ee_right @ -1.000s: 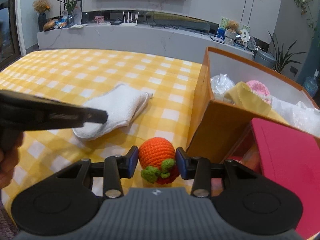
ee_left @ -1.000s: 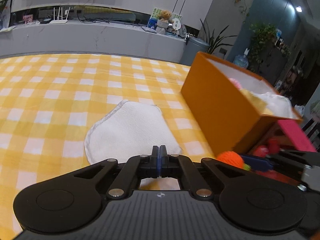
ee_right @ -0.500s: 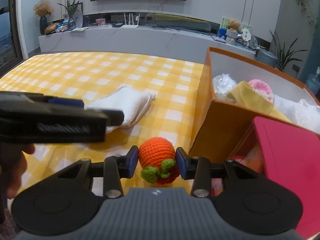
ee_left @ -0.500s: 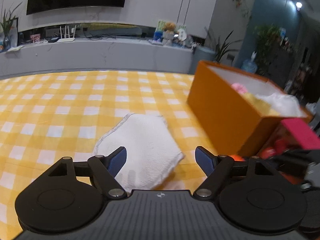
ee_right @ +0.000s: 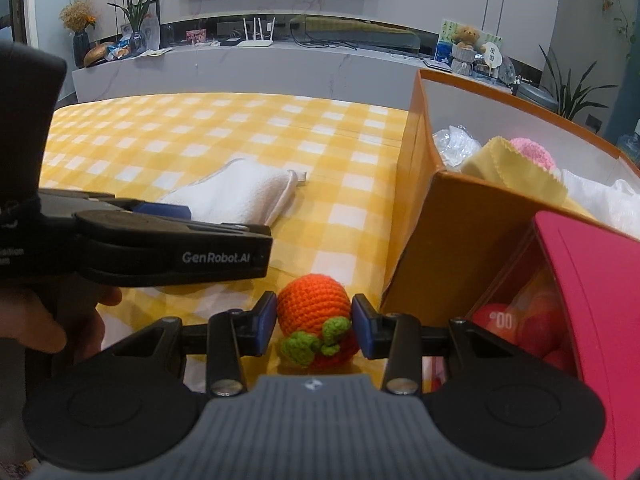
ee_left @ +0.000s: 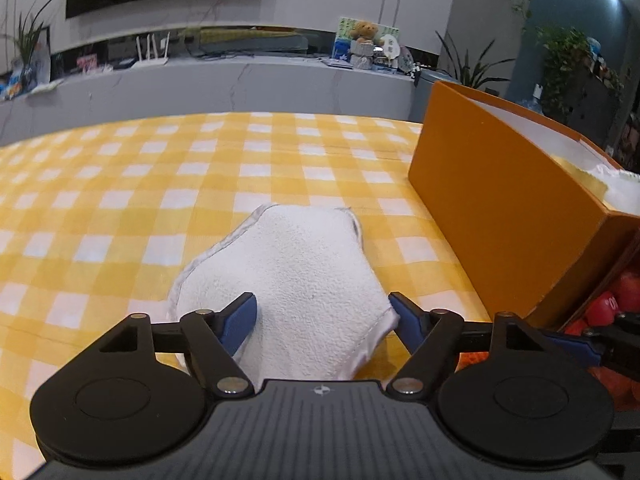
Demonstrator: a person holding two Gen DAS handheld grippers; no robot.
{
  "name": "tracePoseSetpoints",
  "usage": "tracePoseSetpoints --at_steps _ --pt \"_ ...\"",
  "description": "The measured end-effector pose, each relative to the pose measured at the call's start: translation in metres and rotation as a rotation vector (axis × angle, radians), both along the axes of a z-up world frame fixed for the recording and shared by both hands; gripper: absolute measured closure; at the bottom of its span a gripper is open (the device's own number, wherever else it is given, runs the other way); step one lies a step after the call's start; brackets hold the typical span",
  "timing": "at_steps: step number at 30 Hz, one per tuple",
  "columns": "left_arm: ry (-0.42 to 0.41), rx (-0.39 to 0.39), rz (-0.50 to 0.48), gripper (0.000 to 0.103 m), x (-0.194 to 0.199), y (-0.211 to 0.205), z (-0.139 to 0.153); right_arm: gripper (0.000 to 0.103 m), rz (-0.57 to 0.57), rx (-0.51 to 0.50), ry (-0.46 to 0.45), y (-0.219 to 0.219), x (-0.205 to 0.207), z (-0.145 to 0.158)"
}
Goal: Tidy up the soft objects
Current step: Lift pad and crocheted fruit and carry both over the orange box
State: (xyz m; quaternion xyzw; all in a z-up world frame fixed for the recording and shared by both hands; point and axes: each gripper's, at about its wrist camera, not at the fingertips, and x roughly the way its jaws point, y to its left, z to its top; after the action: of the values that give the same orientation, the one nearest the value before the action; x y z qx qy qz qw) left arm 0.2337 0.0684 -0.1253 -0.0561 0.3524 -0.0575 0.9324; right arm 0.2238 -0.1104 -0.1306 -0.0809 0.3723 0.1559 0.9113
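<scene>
A folded white towel (ee_left: 292,280) lies on the yellow checked tablecloth (ee_left: 160,184). My left gripper (ee_left: 322,318) is open, its blue fingers standing on either side of the towel's near end. The towel also shows in the right wrist view (ee_right: 240,196), with the left gripper (ee_right: 224,242) in front of it. My right gripper (ee_right: 314,324) is shut on an orange crocheted fruit (ee_right: 314,316) with green leaves, held just above the cloth. An orange box (ee_right: 424,216) to the right holds a yellow cloth (ee_right: 516,172), a pink knitted ball (ee_right: 534,152) and white fabric.
A pink-lidded container (ee_right: 580,292) with red balls inside stands at the near right, against the orange box (ee_left: 500,200). A grey counter (ee_left: 240,84) with clutter runs behind the table. A hand (ee_right: 48,320) holds the left gripper.
My left gripper has opened from fully shut and moved forward and down over the towel's near end. My right gripper has kept hold of the orange fruit, almost still.
</scene>
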Motion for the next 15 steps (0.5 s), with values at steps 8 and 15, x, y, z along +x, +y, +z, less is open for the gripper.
tracePoseSetpoints --at_steps 8,15 --pt "-0.012 -0.002 0.004 0.064 -0.002 0.009 0.0 0.062 0.007 -0.011 -0.001 0.0 -0.001 -0.001" --pt "-0.038 0.013 -0.01 0.085 -0.01 0.009 0.011 0.062 0.003 0.007 -0.017 -0.003 -0.006 0.008"
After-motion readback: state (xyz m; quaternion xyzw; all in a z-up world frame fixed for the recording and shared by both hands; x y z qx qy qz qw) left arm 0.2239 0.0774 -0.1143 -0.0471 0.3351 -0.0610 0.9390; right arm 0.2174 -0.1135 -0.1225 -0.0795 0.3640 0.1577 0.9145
